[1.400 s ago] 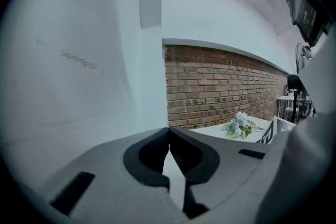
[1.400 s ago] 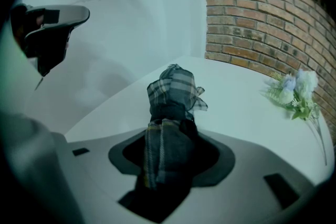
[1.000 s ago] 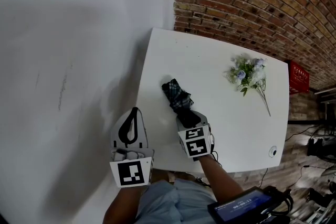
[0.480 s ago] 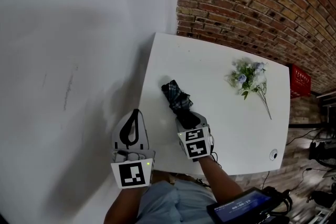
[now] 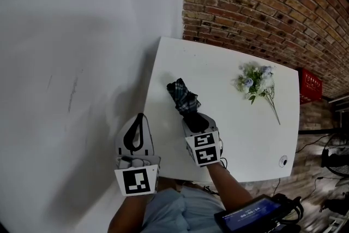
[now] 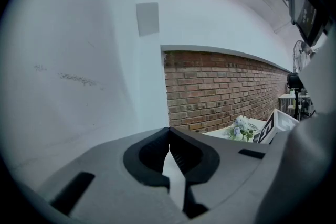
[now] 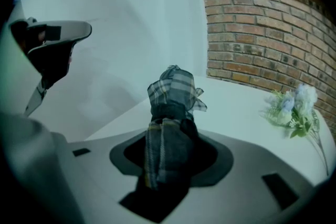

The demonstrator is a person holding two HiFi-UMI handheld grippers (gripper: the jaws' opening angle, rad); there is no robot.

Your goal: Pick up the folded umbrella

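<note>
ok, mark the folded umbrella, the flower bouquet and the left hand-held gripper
folded umbrella [image 5: 184, 99], head view, plaid fabric ahead of the grip
flower bouquet [image 5: 254, 77], head view, the blossoms
left hand-held gripper [image 5: 141, 115], head view, where its tips meet

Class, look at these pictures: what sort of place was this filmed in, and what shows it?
Probably an indoor workroom or studio: a bare brick wall meets a plain white wall, and a white table stands in the corner.
</note>
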